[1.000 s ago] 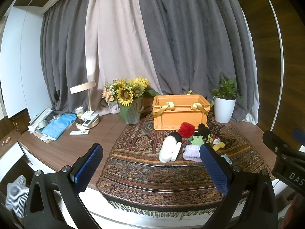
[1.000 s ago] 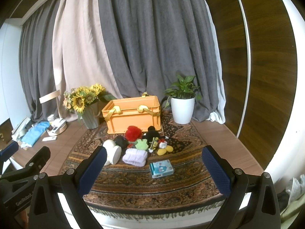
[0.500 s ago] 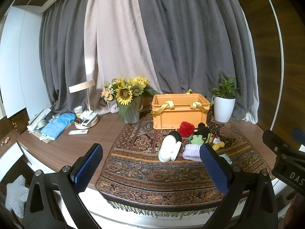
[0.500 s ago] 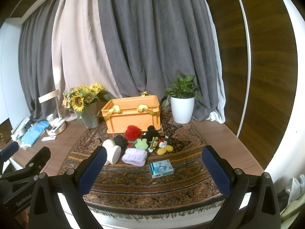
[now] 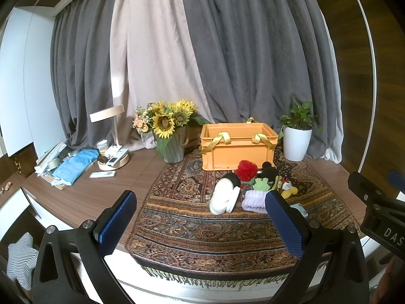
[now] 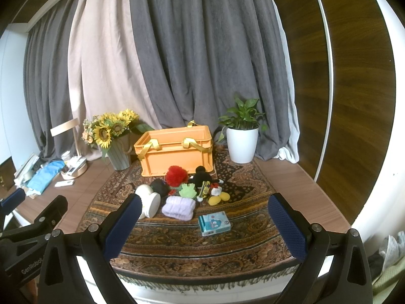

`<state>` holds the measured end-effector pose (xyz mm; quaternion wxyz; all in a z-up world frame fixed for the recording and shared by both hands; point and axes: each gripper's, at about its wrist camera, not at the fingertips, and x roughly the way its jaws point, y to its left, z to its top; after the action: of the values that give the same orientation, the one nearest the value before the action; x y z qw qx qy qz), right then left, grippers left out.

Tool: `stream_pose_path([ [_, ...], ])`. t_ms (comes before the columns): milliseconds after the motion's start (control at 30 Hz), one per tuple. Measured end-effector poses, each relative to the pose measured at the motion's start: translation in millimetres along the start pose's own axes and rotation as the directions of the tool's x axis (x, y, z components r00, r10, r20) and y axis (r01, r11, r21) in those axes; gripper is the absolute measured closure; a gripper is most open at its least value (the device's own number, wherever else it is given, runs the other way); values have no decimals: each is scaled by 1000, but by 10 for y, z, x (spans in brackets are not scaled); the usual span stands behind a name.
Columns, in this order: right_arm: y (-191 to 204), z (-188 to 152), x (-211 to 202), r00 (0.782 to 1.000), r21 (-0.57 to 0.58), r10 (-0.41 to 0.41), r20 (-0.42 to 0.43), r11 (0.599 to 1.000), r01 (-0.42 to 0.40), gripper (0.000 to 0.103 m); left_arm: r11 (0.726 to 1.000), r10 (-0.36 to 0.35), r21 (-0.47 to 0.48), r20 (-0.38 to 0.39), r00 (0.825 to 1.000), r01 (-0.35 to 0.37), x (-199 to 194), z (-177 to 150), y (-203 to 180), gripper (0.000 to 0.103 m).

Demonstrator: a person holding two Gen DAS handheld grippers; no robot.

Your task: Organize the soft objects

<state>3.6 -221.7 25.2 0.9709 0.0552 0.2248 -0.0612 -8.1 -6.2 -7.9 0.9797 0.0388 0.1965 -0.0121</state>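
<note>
**Clerk:** Item one, the left gripper (image 5: 200, 221): jaws spread wide, holding nothing, held off the near edge of the patterned rug (image 5: 192, 230). Item two, the right gripper (image 6: 202, 224): likewise spread and empty.

**Checker:** And the soft objects?

**Clerk:** They lay in a cluster ahead of both grippers, well apart from the fingertips. Nearest were the white slippers (image 5: 224, 198), long axis running away from the left gripper, and the lilac folded cloth (image 6: 179, 207), lying crosswise before the right.

**Checker:** Which hand stood nearer?

**Clerk:** Probably left for the slippers, right for the cloth. The red pompom (image 6: 177, 175) sat behind; the orange crate (image 6: 177, 152) stood behind that, open-topped.
</note>
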Motion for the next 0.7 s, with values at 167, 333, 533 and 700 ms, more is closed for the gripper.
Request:
stream_pose_path([
  [167, 1, 10, -5, 1000, 1, 0, 0, 1000, 0, 2, 1000, -1, 0, -1, 1000, 1, -1, 0, -2, 0],
  [333, 4, -33, 41, 1000, -1, 0, -4, 1000, 0, 2, 1000, -2, 0, -4, 1000, 2, 8, -14, -6, 0],
  [533, 6, -63, 73, 1000, -1, -2, -13, 1000, 2, 2, 1000, -2, 0, -5, 1000, 2, 10, -17, -7, 0],
  [700, -6, -173, 195, 998, 3, -1, -59, 1000, 1, 2, 1000, -7, 1, -26, 1000, 7, 56, -151, -51, 0],
])
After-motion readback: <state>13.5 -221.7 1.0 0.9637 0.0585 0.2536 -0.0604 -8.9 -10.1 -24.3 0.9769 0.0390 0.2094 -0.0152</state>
